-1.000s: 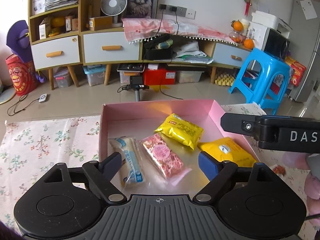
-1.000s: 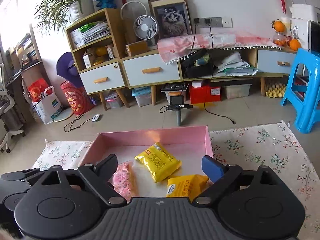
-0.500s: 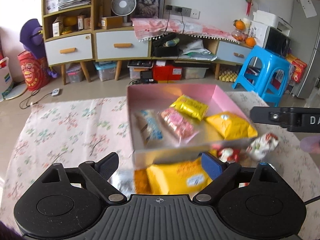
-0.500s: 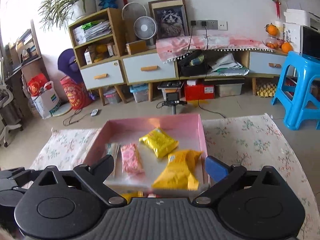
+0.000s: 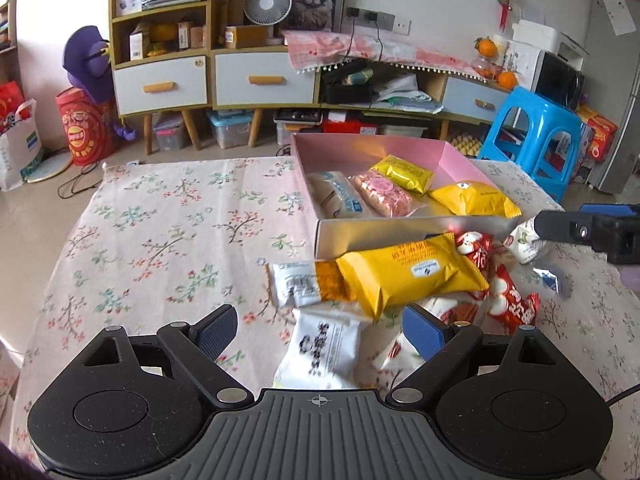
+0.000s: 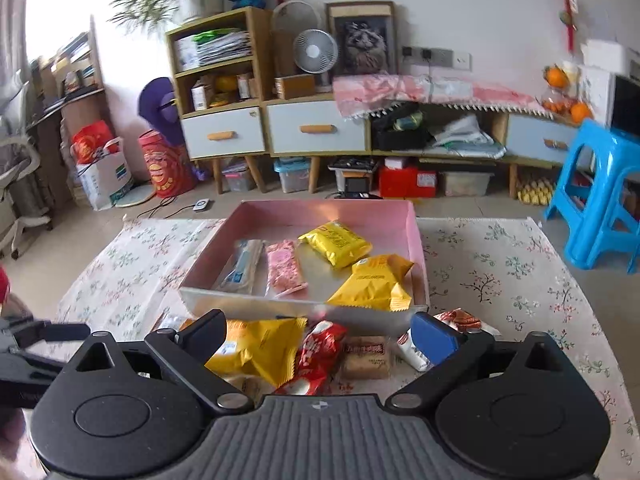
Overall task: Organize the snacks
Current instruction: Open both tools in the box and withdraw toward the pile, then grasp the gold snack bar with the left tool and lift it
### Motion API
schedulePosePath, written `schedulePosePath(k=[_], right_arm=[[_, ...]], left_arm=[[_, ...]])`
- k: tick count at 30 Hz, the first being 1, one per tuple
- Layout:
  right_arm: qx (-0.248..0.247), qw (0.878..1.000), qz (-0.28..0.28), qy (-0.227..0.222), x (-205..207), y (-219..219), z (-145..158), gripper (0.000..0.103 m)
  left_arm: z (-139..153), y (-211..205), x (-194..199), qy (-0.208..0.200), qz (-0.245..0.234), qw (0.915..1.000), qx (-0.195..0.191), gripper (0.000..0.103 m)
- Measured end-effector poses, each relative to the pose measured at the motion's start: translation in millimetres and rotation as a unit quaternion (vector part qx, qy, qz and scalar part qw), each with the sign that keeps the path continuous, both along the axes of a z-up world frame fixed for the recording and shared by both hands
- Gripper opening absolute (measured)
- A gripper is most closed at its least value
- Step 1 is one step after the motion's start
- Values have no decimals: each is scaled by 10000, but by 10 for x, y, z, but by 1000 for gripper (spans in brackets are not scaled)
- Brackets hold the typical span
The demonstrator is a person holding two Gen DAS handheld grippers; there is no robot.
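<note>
A pink box point(image 5: 384, 148) stands on the flowered tablecloth and holds a white-blue pack point(image 5: 340, 196), a pink pack point(image 5: 380, 192), a yellow pack point(image 5: 404, 168) and an orange-yellow pack point(image 5: 476, 200). Loose snacks are heaped in front of it: a large yellow pack point(image 5: 408, 276), a white pack point(image 5: 320, 352) and red packs point(image 5: 512, 300). My left gripper point(image 5: 320, 320) hovers open above the white pack, holding nothing. My right gripper point(image 6: 320, 325) is open over a red pack point(image 6: 320, 352) and a brown bar point(image 6: 366, 356), with nothing gripped.
The flowered cloth point(image 5: 160, 240) stretches left of the box. Beyond the table's far edge are a low cabinet with drawers point(image 6: 316, 132), storage bins on the floor and a blue plastic stool point(image 6: 600, 200). The other gripper's finger shows at each view's edge.
Both grippers have drawn back from over the pink box toward the near side. The loose pile in front of the box has come into view. The orange-yellow pack now lies flat in the box.
</note>
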State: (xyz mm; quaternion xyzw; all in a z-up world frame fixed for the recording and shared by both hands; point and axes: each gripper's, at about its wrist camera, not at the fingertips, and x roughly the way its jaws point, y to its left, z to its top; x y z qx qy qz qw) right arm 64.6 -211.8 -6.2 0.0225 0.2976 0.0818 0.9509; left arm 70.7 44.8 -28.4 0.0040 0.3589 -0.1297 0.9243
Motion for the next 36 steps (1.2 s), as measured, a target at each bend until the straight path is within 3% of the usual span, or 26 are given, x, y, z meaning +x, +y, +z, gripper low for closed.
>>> schedulePosePath(k=[3, 8, 19, 27, 36], right_arm=[[-132, 9997, 185, -44, -90, 57, -45, 91], [-213, 9989, 423, 48, -222, 136, -131, 91], [-288, 9980, 504, 262, -487, 167, -340, 91], [-316, 9965, 553, 543, -524, 200, -488, 91], [-38, 9955, 795, 522, -400, 312, -407, 91]], left_arm=[[-4, 42, -70, 8, -50, 10000, -65, 91], [-43, 80, -221, -59, -152, 9997, 201, 91], [-193, 244, -468, 279, -135, 9995, 56, 92], [-335, -13, -522, 530, -296, 9982, -11, 91], [-501, -287, -500, 692, -242, 9972, 141, 86]])
